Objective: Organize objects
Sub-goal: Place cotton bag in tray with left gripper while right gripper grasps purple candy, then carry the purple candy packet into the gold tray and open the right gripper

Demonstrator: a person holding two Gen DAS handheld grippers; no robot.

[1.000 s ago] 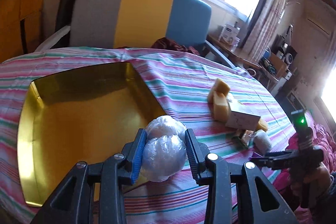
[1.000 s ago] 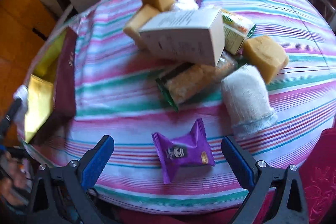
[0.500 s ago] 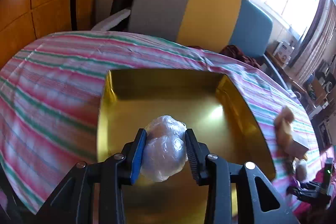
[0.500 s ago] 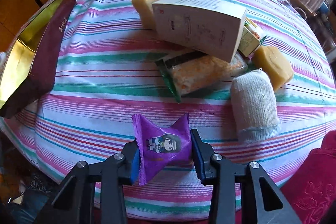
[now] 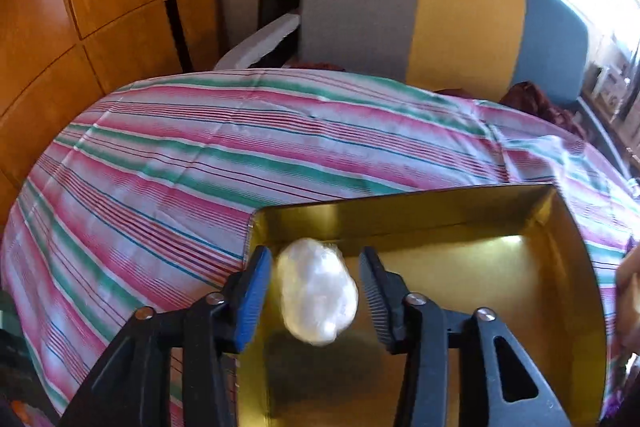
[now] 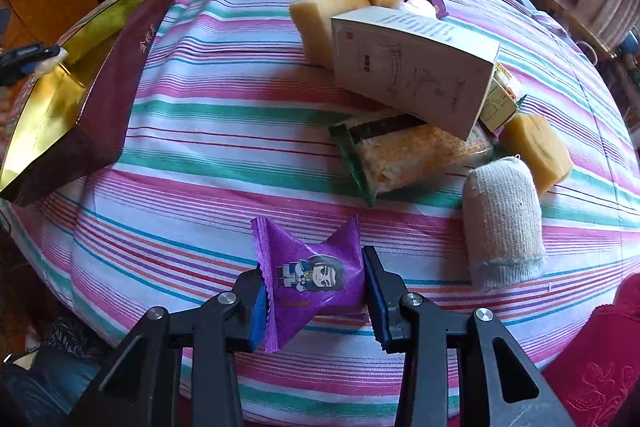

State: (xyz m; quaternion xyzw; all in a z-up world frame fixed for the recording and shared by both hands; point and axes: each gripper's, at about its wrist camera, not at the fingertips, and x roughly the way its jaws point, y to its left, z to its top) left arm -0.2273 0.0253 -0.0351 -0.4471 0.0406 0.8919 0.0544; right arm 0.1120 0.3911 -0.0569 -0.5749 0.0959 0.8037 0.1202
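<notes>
Left wrist view: left gripper (image 5: 318, 293) over gold tray (image 5: 576, 267), jaws just opened, pads clear of plastic-wrapped white ball (image 5: 316, 295) between them, near tray's back-left corner. Striped tablecloth (image 5: 200, 167) beyond; tricolour chair (image 5: 440, 15) behind.

Right wrist view: right gripper (image 6: 316, 297) clamped on purple candy packet (image 6: 310, 277), jaws just closed. Only here: white carton (image 6: 412, 67) lying across snack packet (image 6: 412, 155), sponges (image 6: 324, 19), rolled sock (image 6: 502, 223).

The bench (image 6: 224, 131) is covered with a striped cloth (image 5: 200, 163). On it lie a gold tray (image 5: 576, 291), yellow sponges (image 6: 536, 151), a snack packet (image 6: 412, 155) and a rolled white cloth (image 6: 502, 223).
</notes>
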